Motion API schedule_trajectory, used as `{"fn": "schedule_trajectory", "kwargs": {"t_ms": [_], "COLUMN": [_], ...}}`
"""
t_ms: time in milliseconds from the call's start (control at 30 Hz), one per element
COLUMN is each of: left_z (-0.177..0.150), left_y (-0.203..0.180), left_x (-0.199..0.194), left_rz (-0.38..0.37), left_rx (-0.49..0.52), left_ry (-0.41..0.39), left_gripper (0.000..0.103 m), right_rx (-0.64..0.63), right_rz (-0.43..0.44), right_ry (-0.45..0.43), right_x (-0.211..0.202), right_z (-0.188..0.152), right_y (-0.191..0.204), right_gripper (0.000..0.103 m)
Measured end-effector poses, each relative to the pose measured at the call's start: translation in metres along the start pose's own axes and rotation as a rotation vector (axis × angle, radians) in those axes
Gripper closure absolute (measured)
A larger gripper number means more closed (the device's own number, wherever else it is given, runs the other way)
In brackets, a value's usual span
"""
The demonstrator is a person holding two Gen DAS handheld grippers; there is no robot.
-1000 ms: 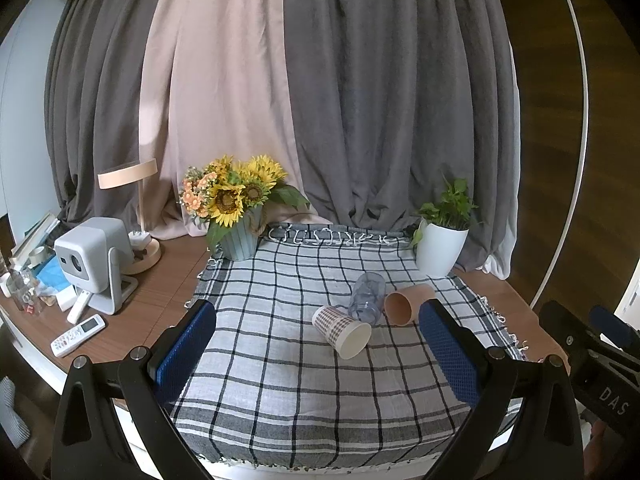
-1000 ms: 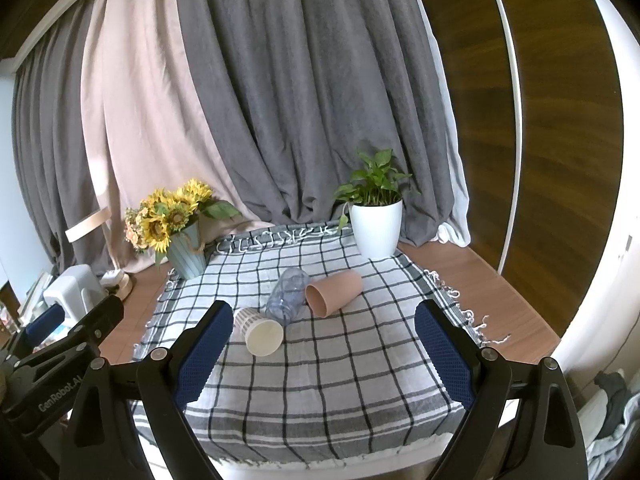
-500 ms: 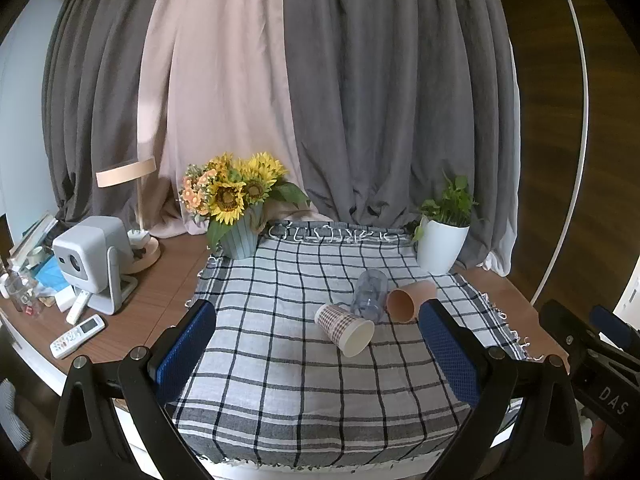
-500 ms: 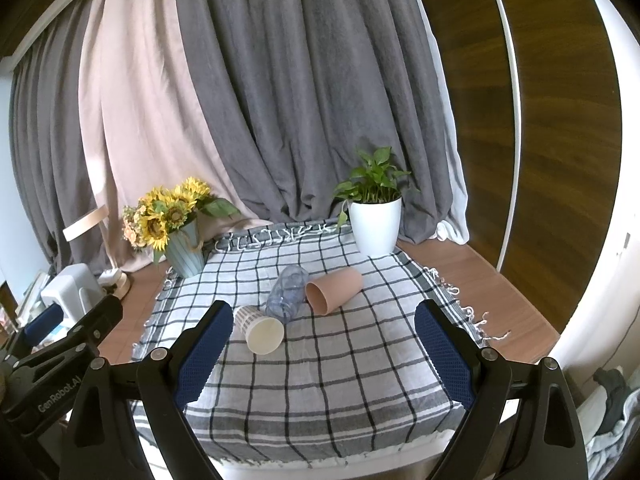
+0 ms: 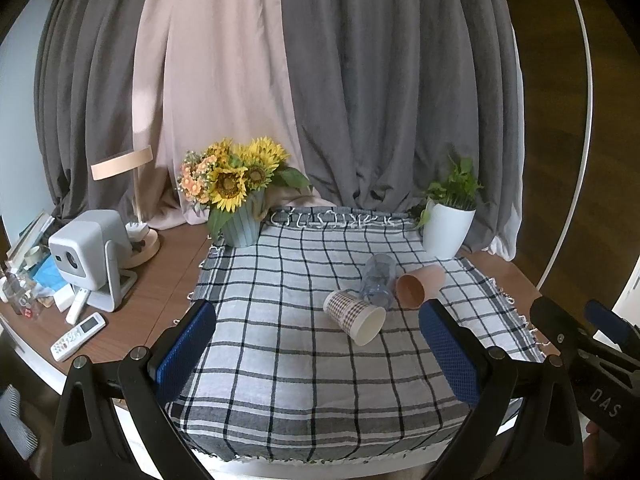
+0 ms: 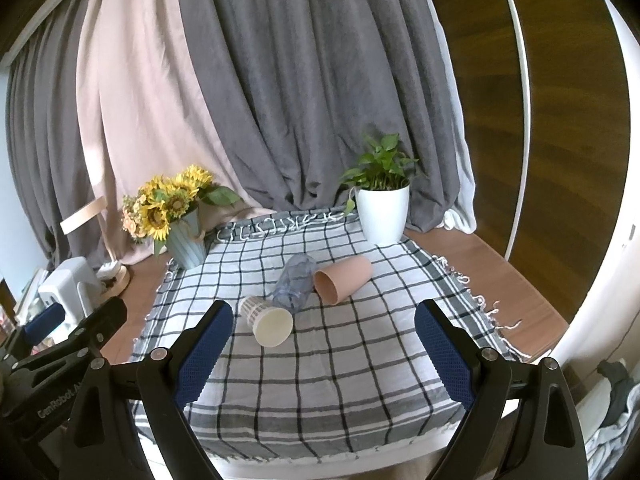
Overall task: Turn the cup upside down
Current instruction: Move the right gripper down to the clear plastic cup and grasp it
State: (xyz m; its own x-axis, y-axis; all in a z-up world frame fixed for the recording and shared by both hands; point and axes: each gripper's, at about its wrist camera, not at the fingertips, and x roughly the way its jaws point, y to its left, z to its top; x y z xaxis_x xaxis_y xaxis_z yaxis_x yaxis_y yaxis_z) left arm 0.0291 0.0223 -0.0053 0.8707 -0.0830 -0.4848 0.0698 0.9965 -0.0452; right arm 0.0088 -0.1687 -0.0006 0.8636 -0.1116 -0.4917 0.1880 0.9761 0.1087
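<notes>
Three cups lie on their sides mid-cloth on the checked tablecloth (image 6: 360, 360): a patterned paper cup (image 6: 267, 319), touching a clear plastic cup (image 6: 295, 283), then a pink cup (image 6: 343, 279), all seemingly empty. The left gripper (image 5: 318, 350) and right gripper (image 6: 323, 350) hover spread wide over the cloth's near edge, holding nothing.

This is a room in a home, shown by its soft furnishing and household clutter. Floor-length grey and pale pink curtains (image 5: 280, 80) hang across the whole back from 10 to 2 o'clock. A wooden counter (image 5: 168, 280) carries a fringed checked cloth (image 5: 300, 360), with a vase of sunflowers (image 5: 236, 200) at 11 o'clock and a potted green plant (image 5: 448, 220) at 1 o'clock. At 9 o'clock stand a small white projector (image 5: 86, 248), a round-headed desk lamp (image 5: 124, 168) and a remote control (image 5: 78, 336). Dark wood panelling (image 6: 560, 120) covers the wall at 2 o'clock.
</notes>
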Motion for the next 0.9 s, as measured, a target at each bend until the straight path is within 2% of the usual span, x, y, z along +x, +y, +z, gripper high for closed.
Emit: {"fn": "schedule_trajectory", "kwargs": {"t_ms": [233, 433, 633, 767, 900], "left_z": [0.002, 0.01, 0.025, 0.033, 0.043], "left_y": [-0.001, -0.008, -0.011, -0.009, 0.0], "left_x": [0.025, 0.063, 0.113, 0.147, 0.186], "left_rz": [0.016, 0.05, 0.101, 0.15, 0.166], "left_rx": [-0.007, -0.028, -0.07, -0.087, -0.109], "left_ry": [0.053, 0.099, 0.15, 0.185, 0.28], "left_gripper": [0.0, 0.0, 0.0, 0.0, 0.0], "right_rx": [-0.03, -0.048, -0.062, -0.064, -0.07], "right_rz": [0.014, 0.055, 0.146, 0.2, 0.229], "right_ry": [0.033, 0.071, 0.125, 0.19, 0.286], "right_x": [0.019, 0.056, 0.118, 0.166, 0.215], "right_z": [0.006, 0.02, 0.044, 0.054, 0.061], "right_y": [0.007, 0.002, -0.001, 0.003, 0.015], "right_gripper": [0.01, 0.01, 0.01, 0.01, 0.011]}}
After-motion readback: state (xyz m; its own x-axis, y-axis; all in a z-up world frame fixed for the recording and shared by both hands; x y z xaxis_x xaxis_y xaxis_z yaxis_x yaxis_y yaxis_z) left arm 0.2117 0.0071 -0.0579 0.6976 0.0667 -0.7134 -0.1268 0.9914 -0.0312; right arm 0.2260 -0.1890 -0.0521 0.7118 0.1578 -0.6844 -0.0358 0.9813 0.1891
